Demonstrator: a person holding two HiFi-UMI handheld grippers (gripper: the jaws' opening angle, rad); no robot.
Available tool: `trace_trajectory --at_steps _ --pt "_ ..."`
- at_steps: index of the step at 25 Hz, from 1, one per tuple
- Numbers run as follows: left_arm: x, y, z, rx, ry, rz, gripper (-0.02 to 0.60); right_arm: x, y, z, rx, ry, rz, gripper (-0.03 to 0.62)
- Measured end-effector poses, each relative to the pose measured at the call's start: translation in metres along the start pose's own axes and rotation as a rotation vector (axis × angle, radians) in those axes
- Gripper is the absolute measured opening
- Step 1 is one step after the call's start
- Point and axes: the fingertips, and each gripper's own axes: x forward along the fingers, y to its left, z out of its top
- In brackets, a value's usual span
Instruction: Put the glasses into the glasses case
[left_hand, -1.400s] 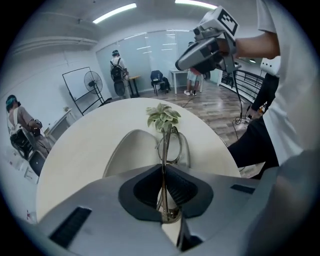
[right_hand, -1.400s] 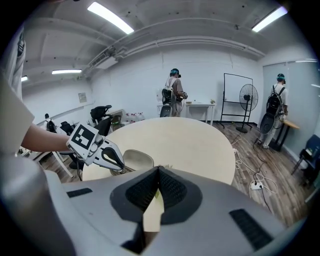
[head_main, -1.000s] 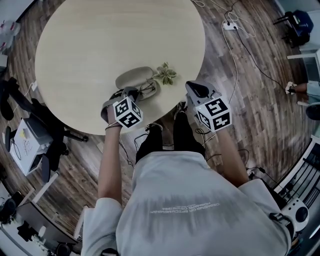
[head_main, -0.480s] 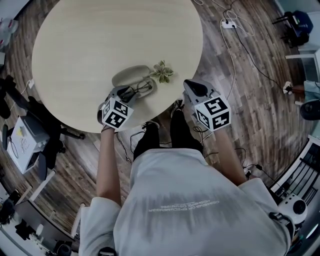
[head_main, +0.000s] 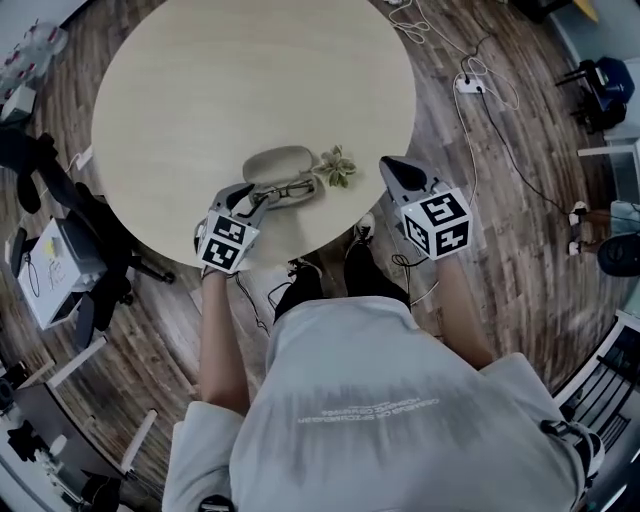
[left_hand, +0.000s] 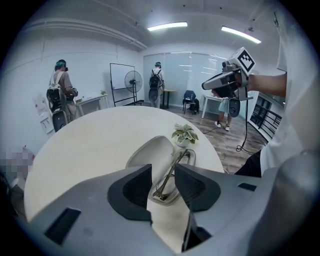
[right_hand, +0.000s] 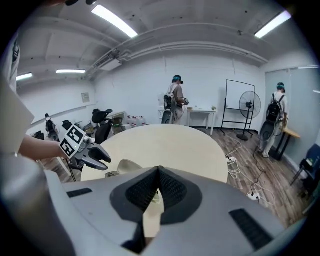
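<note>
An open grey glasses case (head_main: 278, 163) lies near the front edge of the round pale table (head_main: 220, 90). The dark-framed glasses (head_main: 292, 188) rest folded in its lower half. In the left gripper view the glasses (left_hand: 172, 171) lie in the case tray just beyond the jaws, and the lid (left_hand: 149, 154) is tipped back to the left. My left gripper (head_main: 252, 200) hovers just short of the case, open (left_hand: 163, 171) with nothing between its fingers. My right gripper (head_main: 390, 168) hangs off the table's right edge, shut and empty (right_hand: 159, 172).
A small potted plant (head_main: 337, 166) stands right beside the case. Cables and a power strip (head_main: 468, 82) lie on the wood floor to the right. An office chair (head_main: 60, 215) stands at the left. Several people, a whiteboard and a fan (right_hand: 246, 106) are far behind.
My left gripper has drawn back a little from the case toward the table edge. The head camera has shifted. The right gripper has kept its place.
</note>
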Motion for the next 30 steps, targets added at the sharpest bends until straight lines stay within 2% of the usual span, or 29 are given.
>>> trace_trajectory --at_steps 3,8,15,22,30 --pt "-0.016 0.01 0.008 -0.065 -0.021 0.058 0.143 0.004 -0.002 0.02 -0.075 -0.02 0.006 0.005" --pt "-0.042 0.027 0.025 -0.121 -0.064 0.154 0.131 0.012 0.001 0.062 -0.097 -0.092 0.059 0.005" --pt "-0.09 0.062 0.061 -0.27 -0.213 0.3 0.058 0.021 0.006 0.119 -0.179 -0.179 0.101 0.005" --pt "-0.146 0.088 0.11 -0.239 -0.367 0.466 0.018 0.022 0.007 0.162 -0.272 -0.243 0.115 0.005" --pt "-0.189 0.095 0.165 -0.156 -0.486 0.546 0.017 0.021 0.01 0.211 -0.385 -0.312 0.103 0.005"
